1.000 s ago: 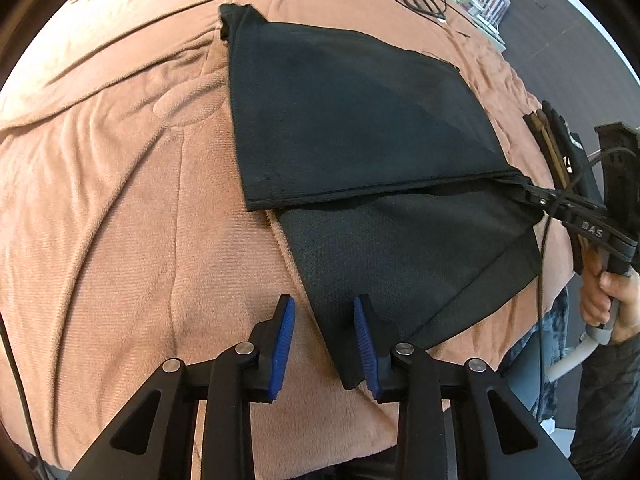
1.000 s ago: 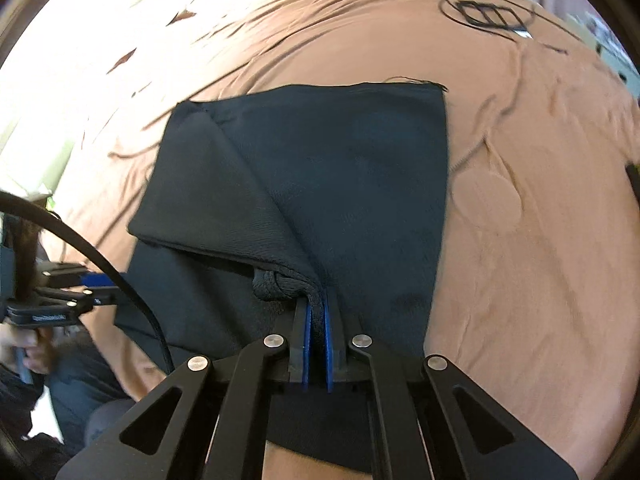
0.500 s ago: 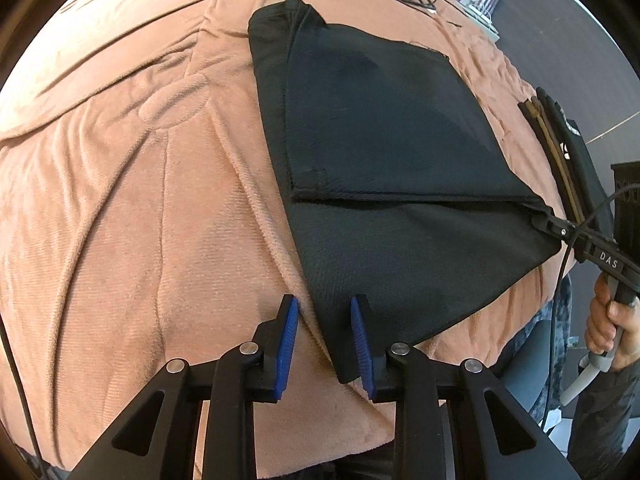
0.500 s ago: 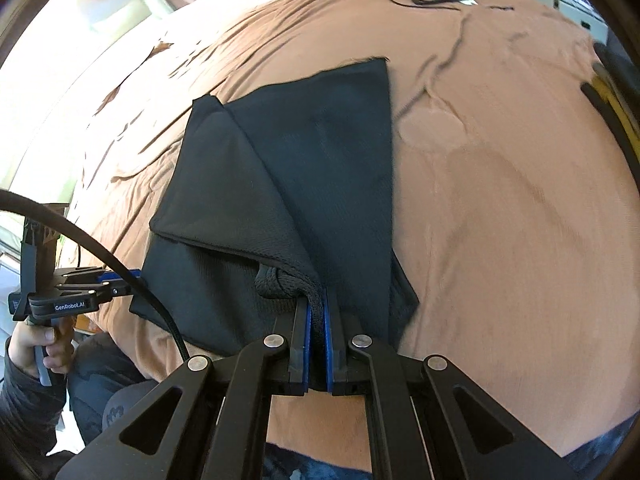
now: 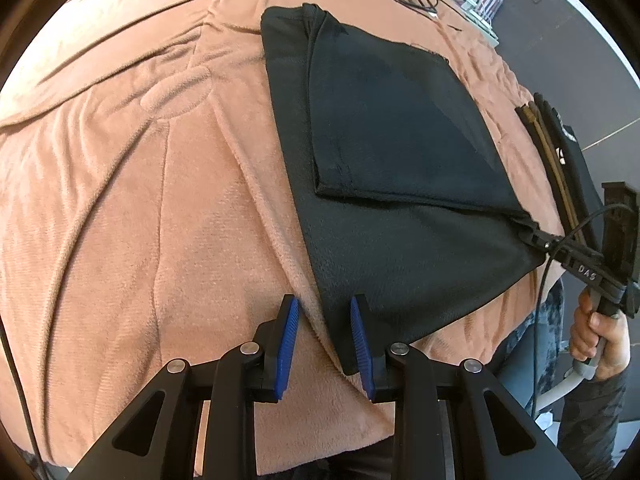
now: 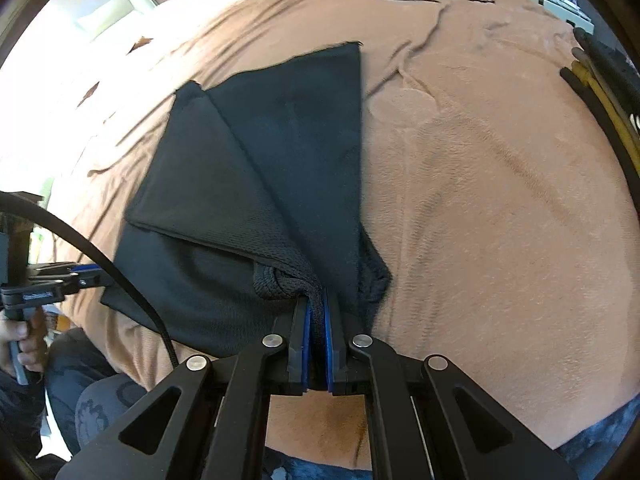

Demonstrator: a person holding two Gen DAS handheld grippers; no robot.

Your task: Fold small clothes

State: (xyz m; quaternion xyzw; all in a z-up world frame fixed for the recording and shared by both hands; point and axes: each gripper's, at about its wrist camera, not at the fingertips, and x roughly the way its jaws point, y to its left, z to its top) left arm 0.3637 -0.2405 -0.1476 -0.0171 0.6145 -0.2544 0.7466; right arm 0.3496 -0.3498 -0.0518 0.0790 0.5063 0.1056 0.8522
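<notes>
Now my right claw [image 6: 316, 316] pinches the black garment's [image 5: 400, 152] folded corner; my left claw [image 5: 322, 344], part-open and empty, straddles its near corner.

Black cloth [image 5: 400, 168], fine knit texture. Blanket [image 5: 140, 208] salmon-pink, ribbed plush, black line drawing near far edge. Left gripper [image 5: 324, 340] black, blue pads [image 5: 287, 344]. Stacked clothes [image 6: 600, 92] black, mustard yellow. Trousers [image 6: 92, 400] dark blue, mottled.
</notes>
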